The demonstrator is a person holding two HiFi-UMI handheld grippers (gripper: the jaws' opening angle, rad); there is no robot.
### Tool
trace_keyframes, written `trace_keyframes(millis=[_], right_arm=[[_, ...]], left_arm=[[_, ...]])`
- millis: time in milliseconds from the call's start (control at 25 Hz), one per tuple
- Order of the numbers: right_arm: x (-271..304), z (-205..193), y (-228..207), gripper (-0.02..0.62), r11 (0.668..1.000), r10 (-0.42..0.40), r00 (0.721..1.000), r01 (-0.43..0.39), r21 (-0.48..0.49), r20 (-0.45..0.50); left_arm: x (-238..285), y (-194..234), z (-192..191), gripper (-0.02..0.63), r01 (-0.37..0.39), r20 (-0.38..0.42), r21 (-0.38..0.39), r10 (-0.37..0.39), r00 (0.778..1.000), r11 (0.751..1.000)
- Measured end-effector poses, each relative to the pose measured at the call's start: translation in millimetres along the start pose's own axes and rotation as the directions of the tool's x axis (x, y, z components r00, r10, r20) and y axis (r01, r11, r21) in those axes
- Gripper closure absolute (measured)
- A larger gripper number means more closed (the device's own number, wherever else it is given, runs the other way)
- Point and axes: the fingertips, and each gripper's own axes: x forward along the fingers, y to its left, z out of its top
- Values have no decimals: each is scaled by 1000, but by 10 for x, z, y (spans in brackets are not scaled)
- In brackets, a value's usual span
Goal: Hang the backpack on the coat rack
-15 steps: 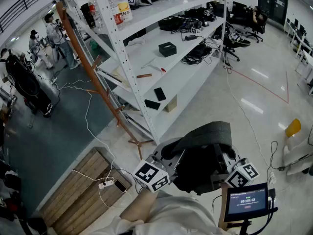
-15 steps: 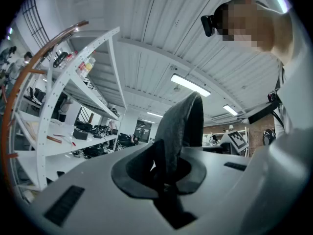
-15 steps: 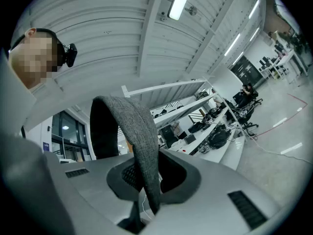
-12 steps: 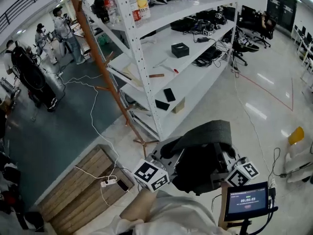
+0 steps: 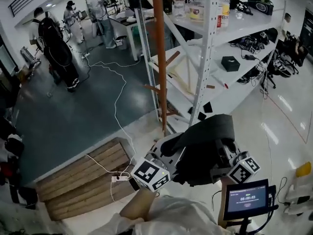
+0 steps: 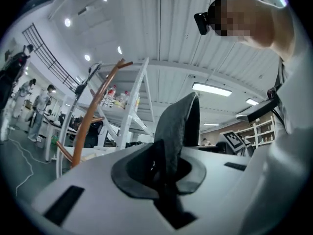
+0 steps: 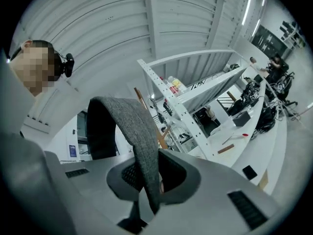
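Observation:
I hold a dark grey backpack low in front of me, between both grippers. In the left gripper view, the left gripper is shut on a black-and-grey strap that rises from its jaws. The right gripper is shut on a grey woven strap that arches over it. In the head view only the marker cubes show, left and right; the bag hides the jaws. The wooden coat rack stands straight ahead against the shelving, with pegs angled upward. It also shows as the coat rack left of the left strap.
White metal shelving with bottles, boxes and cables stands right behind the rack. A wooden pallet and a white cable with power strip lie on the floor at left. Several people stand at the back left. A small screen sits by my right side.
The head view has swung left. The coat rack and shelving have shifted from the upper left to straight ahead and look upright. Both grippers still hold the backpack in the same place.

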Motion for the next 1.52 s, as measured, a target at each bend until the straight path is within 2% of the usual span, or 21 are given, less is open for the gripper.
trace_keyframes(millis=[240,440,560,720,840,960,1040,1120,1320,1520], right_arm=[[839,-65,280,554,991,132,990,-132,1,-48],[1197,58,501,554,973,224,971,-228,-43,-83],[1360,398,597,554,958,238,967,-249,-144,-87],[1649,1107,635,555,931,249,967,-254,-262,-55],[1815,1538,742,554,921,243,969,-243,-305,-37],[1966,1934,858,554,914,249,968,-245,-324,-31],[2060,2181,913,554,911,252,967,-248,-328,-31],[2155,2391,953,554,913,252,967,-252,-322,-41],[2419,2696,985,554,936,235,968,-251,-246,-93],[2666,2795,878,555,961,197,969,-221,-168,-152]], left_arm=[[-275,602,287,565,-143,37,54,141,989,988],[-441,769,659,565,-258,88,143,248,965,955],[-434,779,1126,565,-326,146,252,298,943,911],[-71,829,1732,565,-376,181,377,330,926,846],[146,893,2103,565,-393,182,455,349,919,799],[295,960,2490,565,-395,192,494,347,918,774],[391,1013,2746,565,-388,195,503,336,922,772],[476,1091,2977,565,-376,193,494,323,927,784],[675,1410,3372,565,-338,181,412,287,941,846],[953,1840,3485,565,-302,147,278,271,951,912]])
